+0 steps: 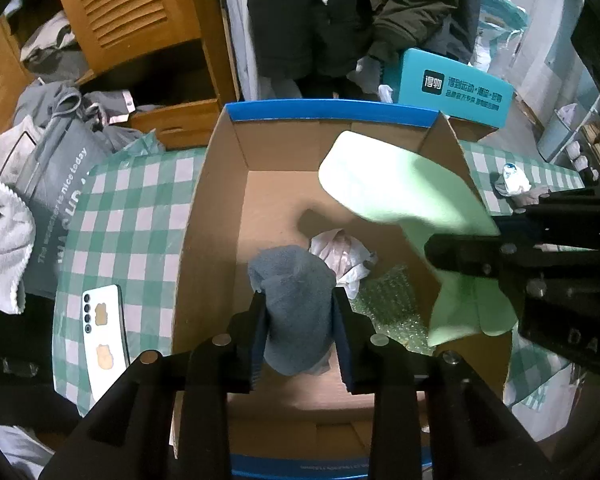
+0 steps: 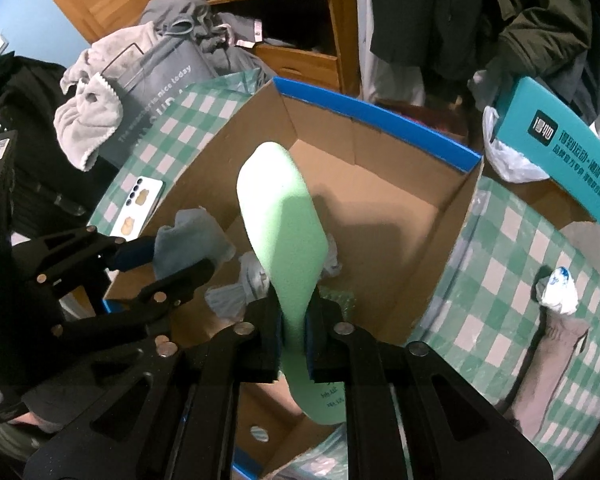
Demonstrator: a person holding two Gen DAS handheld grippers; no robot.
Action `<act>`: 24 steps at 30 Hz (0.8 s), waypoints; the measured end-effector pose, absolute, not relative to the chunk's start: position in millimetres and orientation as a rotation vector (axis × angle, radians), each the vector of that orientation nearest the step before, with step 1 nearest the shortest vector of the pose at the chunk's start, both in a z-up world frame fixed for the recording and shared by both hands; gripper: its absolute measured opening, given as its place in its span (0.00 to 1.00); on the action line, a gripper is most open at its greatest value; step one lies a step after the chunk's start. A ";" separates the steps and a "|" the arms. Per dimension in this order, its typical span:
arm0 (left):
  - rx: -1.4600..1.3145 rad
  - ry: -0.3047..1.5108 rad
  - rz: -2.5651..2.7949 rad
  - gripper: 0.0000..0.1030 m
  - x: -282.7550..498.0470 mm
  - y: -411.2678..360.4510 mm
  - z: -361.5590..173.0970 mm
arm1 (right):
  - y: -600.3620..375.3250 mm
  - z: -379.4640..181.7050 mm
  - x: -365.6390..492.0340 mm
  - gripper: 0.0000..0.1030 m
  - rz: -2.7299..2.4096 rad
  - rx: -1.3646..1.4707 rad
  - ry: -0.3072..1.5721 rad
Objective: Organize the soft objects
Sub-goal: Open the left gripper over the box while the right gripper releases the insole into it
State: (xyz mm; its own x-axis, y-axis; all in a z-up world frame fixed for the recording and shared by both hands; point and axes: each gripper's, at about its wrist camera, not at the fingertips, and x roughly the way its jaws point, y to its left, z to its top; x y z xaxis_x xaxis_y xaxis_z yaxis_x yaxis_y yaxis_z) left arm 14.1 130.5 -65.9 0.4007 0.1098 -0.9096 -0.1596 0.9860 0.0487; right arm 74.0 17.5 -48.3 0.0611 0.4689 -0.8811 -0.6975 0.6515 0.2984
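Note:
An open cardboard box (image 1: 328,110) (image 2: 376,116) with a blue rim stands on the green checked cloth. My left gripper (image 1: 299,300) (image 2: 180,258) is over the box's near left part, shut on a grey-blue soft cloth (image 1: 296,280) (image 2: 192,236) that bulges up between its pads. My right gripper (image 1: 436,252) (image 2: 296,306) hangs over the box's right side, shut on a pale green foam insole (image 1: 400,184) (image 2: 280,208) that sticks out forward over the box. On the box floor lie a crumpled white piece (image 1: 340,252) (image 2: 256,276) and some bubble wrap (image 1: 388,304).
A white phone (image 1: 102,336) (image 2: 140,200) lies on the checked cloth left of the box. A grey bag and a pale towel (image 1: 4,232) are heaped further left. A teal carton (image 1: 456,88) (image 2: 556,148) stands behind the box. A white-and-blue bundle (image 2: 558,292) lies to the right.

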 end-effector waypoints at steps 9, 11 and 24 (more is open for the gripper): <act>-0.033 1.118 0.167 0.55 12.1 126.5 -59.5 | 6.2 -43.6 79.2 0.41 0.857 -0.211 1.202; -0.026 1.119 0.158 0.55 12.3 122.7 -59.6 | 1.6 -41.9 80.7 0.42 0.853 -0.204 1.200; 0.021 1.118 0.107 0.61 16.9 95.2 -59.1 | -34.2 -40.4 83.3 0.58 0.782 -0.229 1.166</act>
State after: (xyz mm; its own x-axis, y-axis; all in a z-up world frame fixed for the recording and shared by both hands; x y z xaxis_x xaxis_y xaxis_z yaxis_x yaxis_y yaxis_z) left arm 16.9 95.2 -59.1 0.4333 0.0960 -0.8961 -0.0751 0.9947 0.0703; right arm 83.3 -34.2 -40.4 0.1700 0.4310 -0.8862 -0.6561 0.7205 0.2245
